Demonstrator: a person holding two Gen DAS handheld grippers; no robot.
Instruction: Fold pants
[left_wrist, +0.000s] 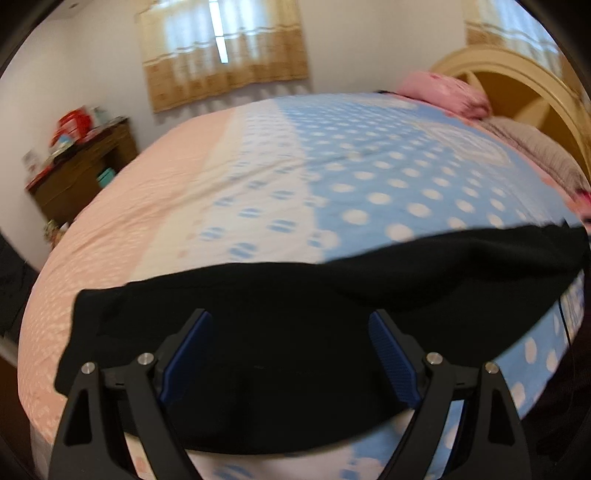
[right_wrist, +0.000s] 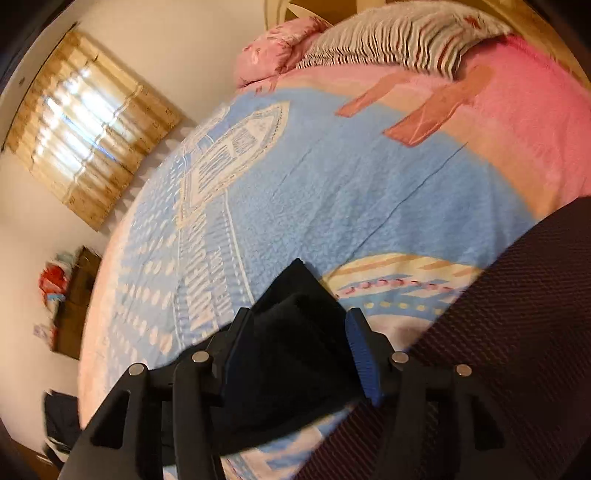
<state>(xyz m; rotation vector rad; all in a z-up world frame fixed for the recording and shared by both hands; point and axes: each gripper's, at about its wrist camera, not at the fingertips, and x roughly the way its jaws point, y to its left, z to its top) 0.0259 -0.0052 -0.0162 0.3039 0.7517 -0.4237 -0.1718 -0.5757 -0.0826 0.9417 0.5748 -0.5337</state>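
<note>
Left wrist view shows the black pants (left_wrist: 295, 317) as one band across the lower frame on the dotted bedspread (left_wrist: 332, 177), left gripper (left_wrist: 290, 321) spread wide above them; right wrist view alone shows the right gripper (right_wrist: 297, 326) half-spread (cloth between, pads not pressing), angled down
</note>
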